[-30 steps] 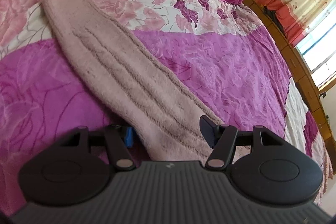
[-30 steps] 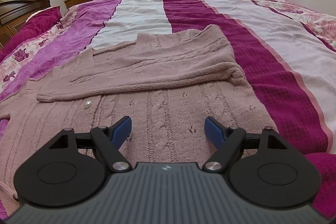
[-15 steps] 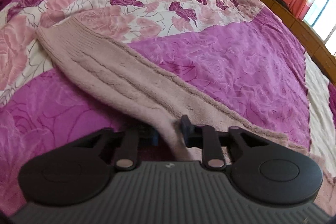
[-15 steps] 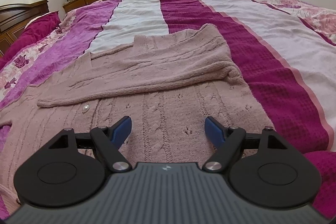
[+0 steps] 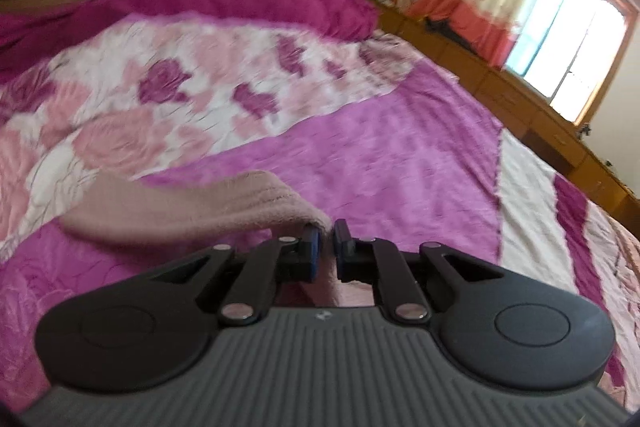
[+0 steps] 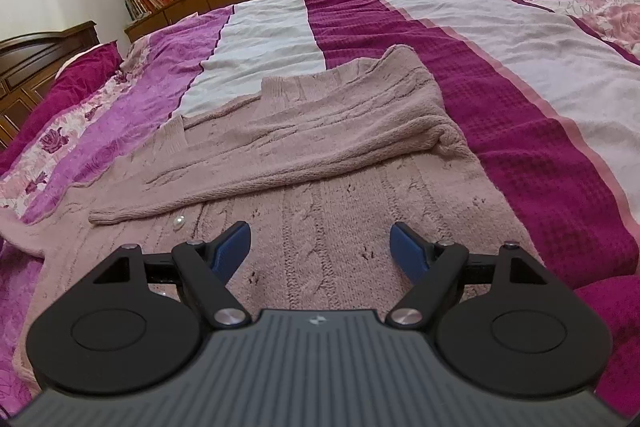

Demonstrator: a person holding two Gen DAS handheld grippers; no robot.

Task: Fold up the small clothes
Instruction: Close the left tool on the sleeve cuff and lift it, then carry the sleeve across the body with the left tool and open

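the pink cardigan lies flat on the bedspread, one sleeve folded across its chest. the other sleeve trails leftward from the left gripper, pinched in its closed fingers; the fold likely runs rightward. the right gripper hovers over the body, fingers spread, holding nothing.

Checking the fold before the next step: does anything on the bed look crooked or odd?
Nothing is damaged. The folded sleeve lies slanted across the sweater, bunched at its right end. The other sleeve is pinched in the left gripper; the right gripper hangs open.
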